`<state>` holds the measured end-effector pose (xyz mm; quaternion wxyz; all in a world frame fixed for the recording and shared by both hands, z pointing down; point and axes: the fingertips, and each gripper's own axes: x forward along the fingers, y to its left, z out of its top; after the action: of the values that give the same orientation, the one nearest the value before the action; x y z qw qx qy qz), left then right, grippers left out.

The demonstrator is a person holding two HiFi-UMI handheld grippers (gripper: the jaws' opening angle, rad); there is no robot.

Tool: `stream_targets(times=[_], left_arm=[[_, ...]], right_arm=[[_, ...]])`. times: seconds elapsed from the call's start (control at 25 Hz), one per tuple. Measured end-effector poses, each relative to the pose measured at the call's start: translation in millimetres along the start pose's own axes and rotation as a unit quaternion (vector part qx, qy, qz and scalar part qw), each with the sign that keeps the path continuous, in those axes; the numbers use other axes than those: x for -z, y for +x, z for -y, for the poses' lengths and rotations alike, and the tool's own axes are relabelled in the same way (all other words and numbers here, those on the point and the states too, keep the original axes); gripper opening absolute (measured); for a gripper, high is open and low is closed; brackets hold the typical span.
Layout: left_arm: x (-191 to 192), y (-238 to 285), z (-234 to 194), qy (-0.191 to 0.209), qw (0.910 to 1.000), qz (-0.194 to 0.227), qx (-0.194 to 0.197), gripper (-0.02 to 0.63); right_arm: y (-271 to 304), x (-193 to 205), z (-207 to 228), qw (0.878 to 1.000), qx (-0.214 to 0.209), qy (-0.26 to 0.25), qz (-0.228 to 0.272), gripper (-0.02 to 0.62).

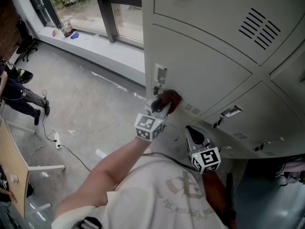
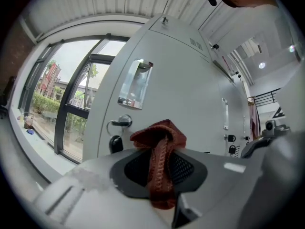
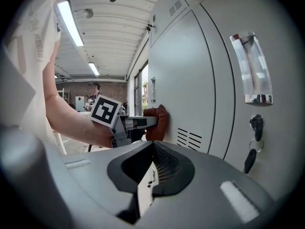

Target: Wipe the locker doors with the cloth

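- The left hand-held gripper [image 1: 159, 107] is clamped on the reddish cloth [image 2: 160, 136]. The cloth is bunched beyond the jaw tips and pressed against the grey locker door [image 1: 205, 66], near the lock [image 2: 122, 122] and its hanging key [image 2: 115, 144].
- The right hand-held gripper [image 3: 147, 187] has its jaws together on nothing. It hangs lower, close to the lockers and apart from the cloth.
- A stroke toward the lock could snag the knit on the key or its ring and tug the cloth out of the pinch.
- Only a narrow fold looks gripped, so hard rubbing may drag it loose.
- The wad is small, so a tilted gripper could put bare jaw tips on the paint and scratch it.
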<state>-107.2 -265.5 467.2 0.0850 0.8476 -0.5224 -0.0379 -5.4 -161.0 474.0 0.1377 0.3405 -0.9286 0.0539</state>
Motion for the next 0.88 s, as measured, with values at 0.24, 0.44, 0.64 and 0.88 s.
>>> stream_targets(times=[0.24, 0.44, 0.64, 0.88], left_arm=[[9.0, -10.5, -41.0, 0.0, 0.9995, -0.012, -0.03, 0.083], [5.5, -23.1, -78.2, 0.01, 0.9978, -0.009, -0.065, 0.083], [-2.6, -34.6, -111.8, 0.043, 0.9955, 0.0, -0.084, 0.082], [-43.7, -38.0, -107.1, 0.115, 0.9909, 0.029, -0.064, 0.081]], right_arm=[[15.0, -6.1, -7.2, 1.0, 0.006, 0.001, -0.002, 0.008], [23.0, -5.7, -9.4, 1.0, 0.011, 0.002, -0.005, 0.008], [31.0, -8.9, -11.8, 1.0, 0.01, 0.002, -0.006, 0.008], [36.2, -8.4, -13.2, 1.0, 0.004, 0.002, -0.008, 0.008]])
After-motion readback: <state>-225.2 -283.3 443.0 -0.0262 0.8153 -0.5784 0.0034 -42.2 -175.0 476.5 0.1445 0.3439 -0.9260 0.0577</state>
